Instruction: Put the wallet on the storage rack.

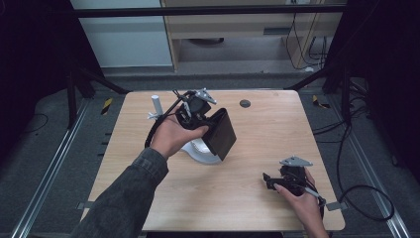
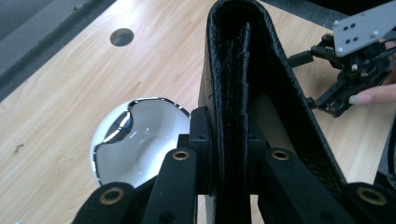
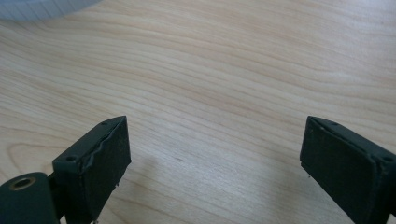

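Your left gripper [image 1: 208,130] has its jaws clamped tight on the black wallet [image 1: 221,133], pinching the folded leather by one edge and holding it up off the table [image 1: 267,134], just over the white bowl [image 1: 200,151]. In the left gripper view the wallet [image 2: 243,84] stands on edge between the pads, its layers squeezed together, with the bowl [image 2: 140,135] shining below. Your right gripper [image 1: 270,182] sits low near the table's near right corner, jaws spread wide and nothing between them but bare wood. That wallet looks light and soft, so it'll likely flop and hinge open if you take it by one flap. The grained leather should give decent friction. Your safest hold is probably across the folded spine, catching all the layers together, not a single loose leaf
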Demonstrator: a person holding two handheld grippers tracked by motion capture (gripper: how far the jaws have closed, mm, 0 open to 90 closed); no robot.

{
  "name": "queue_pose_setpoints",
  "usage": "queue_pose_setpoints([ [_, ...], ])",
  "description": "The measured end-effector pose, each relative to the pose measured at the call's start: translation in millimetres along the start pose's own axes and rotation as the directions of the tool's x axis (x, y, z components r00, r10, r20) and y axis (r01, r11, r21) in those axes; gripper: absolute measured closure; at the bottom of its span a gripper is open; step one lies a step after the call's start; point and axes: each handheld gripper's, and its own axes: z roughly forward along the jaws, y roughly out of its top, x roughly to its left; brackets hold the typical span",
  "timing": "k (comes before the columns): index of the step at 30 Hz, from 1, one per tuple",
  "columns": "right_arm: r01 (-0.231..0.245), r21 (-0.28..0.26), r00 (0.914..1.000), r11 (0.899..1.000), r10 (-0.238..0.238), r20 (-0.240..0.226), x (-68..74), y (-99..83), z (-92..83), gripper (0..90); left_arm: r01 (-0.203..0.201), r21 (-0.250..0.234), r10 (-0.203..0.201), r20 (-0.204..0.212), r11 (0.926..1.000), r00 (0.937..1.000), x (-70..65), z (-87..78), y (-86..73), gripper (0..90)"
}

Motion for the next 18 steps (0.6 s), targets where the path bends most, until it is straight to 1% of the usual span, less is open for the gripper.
queue_pose_setpoints([
  [4,-0.011,0.030,0.9998,0.999,0.011,0.017,-4.2,-3.1,5.7,8.4,0.018,-0.007,-0.018,-0.016,0.9998,0.9997,5.4,-3.9,2.3,80.2],
  [6,-0.004,0.028,0.9997,1.000,0.004,0.022,-4.8,-4.1,6.9,8.1,0.022,-0.010,-0.022,-0.019,0.9997,0.9996,6.6,-4.6,2.5,80.1],
  [7,0.000,0.025,0.9996,1.000,-0.001,0.029,-4.9,-4.5,7.7,7.4,0.026,-0.013,-0.026,-0.027,0.9996,0.9993,8.3,-6.7,3.2,80.1],
  [10,0.001,0.020,0.9993,1.000,-0.001,0.037,-4.2,-5.0,8.4,6.4,0.030,-0.018,-0.030,-0.038,0.9994,0.9988,10.0,-9.2,3.5,80.2],
  [11,0.002,0.014,0.9993,1.000,-0.003,0.037,-4.2,-5.5,9.0,5.9,0.034,-0.022,-0.034,-0.042,0.9992,0.9985,11.0,-10.8,3.6,80.1],
  [17,0.003,0.015,0.9994,1.000,-0.004,0.036,-4.6,-5.5,9.1,5.7,0.046,-0.036,-0.048,-0.073,0.9983,0.9962,19.4,-21.4,3.7,80.2],
  [18,0.003,0.015,0.9994,1.000,-0.004,0.036,-4.6,-5.5,9.1,5.7,0.046,-0.036,-0.048,-0.073,0.9983,0.9962,19.4,-21.4,3.7,80.2],
])
